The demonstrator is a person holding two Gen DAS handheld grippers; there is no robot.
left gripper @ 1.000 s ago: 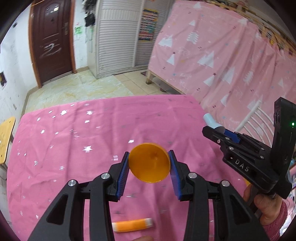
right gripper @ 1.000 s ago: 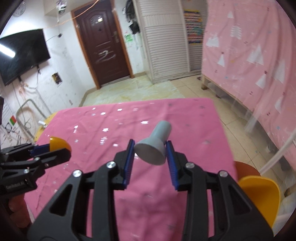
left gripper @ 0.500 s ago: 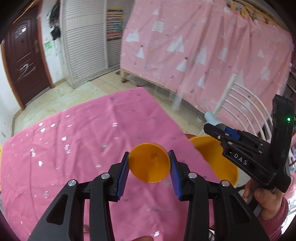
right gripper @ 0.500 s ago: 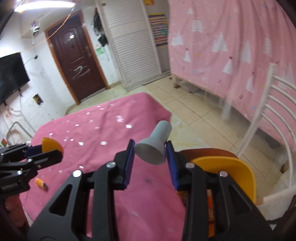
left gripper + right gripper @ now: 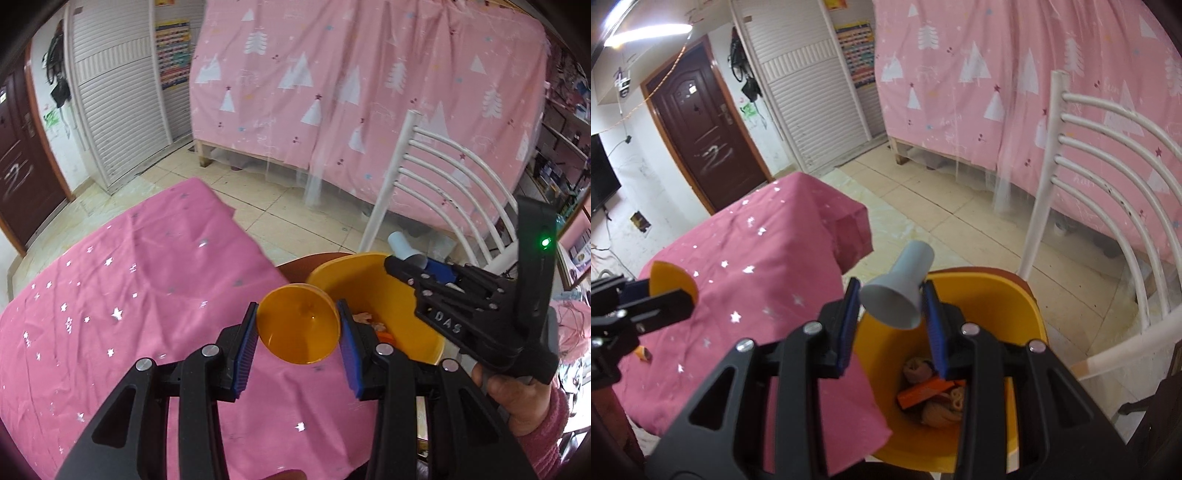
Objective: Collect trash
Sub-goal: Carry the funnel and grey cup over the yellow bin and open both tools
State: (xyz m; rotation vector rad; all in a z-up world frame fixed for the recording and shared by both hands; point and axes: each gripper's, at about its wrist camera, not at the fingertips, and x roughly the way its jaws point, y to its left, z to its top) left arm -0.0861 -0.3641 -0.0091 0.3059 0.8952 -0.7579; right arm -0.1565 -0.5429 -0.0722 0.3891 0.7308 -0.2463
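An orange funnel-shaped cup [image 5: 300, 325] sits pinched between the blue pads of my left gripper [image 5: 297, 334], above the table's right edge. Beside that edge stands a yellow bin [image 5: 373, 291], its near wall just past the cup. My right gripper [image 5: 891, 310] is shut on a grey funnel [image 5: 899, 291] and hangs over the yellow bin [image 5: 993, 306], which holds an orange carton and crumpled scraps. In the left wrist view the right gripper [image 5: 421, 269] shows from the side over the bin. The left gripper [image 5: 635, 306] appears at the left of the right wrist view.
A pink starred cloth [image 5: 129, 295] covers the table. A small orange piece [image 5: 642, 353] lies on the cloth near its left side. A white slatted chair [image 5: 1108, 177] stands behind the bin, which rests on its brown seat. Pink curtain and tiled floor lie beyond.
Both grippers have swung to the right, from over the middle of the table to its right edge. The bin has come into view under the right gripper. Both grips are unchanged.
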